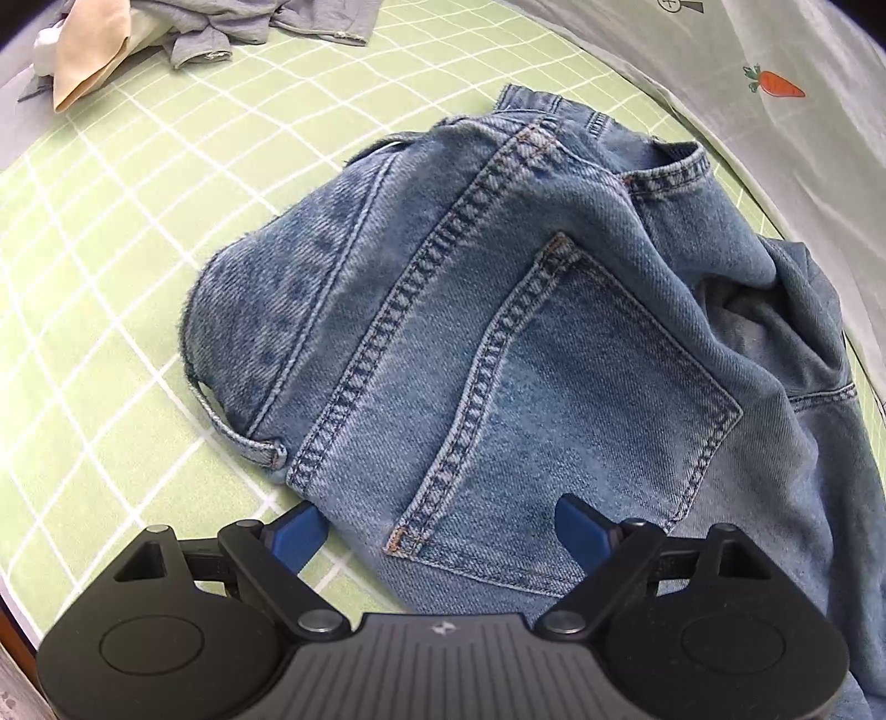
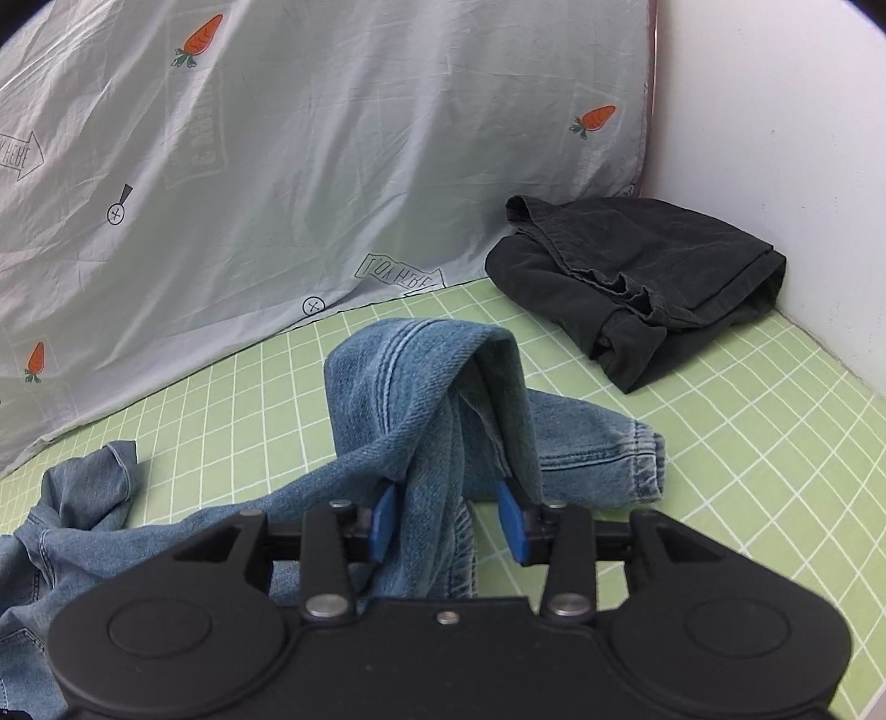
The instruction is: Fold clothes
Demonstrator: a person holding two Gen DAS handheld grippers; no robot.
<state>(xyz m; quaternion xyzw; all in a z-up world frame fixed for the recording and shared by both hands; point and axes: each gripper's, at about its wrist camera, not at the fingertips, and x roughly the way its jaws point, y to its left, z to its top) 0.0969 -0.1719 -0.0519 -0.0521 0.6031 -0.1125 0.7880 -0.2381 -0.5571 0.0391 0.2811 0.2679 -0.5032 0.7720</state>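
Observation:
A pair of blue denim jeans (image 1: 498,310) lies bunched on the green checked sheet (image 1: 111,221), back pocket up. My left gripper (image 1: 437,526) is open, its blue fingers straddling the jeans' near edge, holding nothing. In the right wrist view a jeans leg (image 2: 421,399) is draped up over my right gripper (image 2: 448,515). The blue fingers stand partly apart with denim between them; I cannot tell whether they pinch it.
A folded black garment (image 2: 637,277) lies in the far right corner by the white wall (image 2: 775,166). A grey carrot-print sheet (image 2: 277,166) rises at the back. A grey garment (image 1: 232,22) and a beige cloth (image 1: 94,50) lie at the far left.

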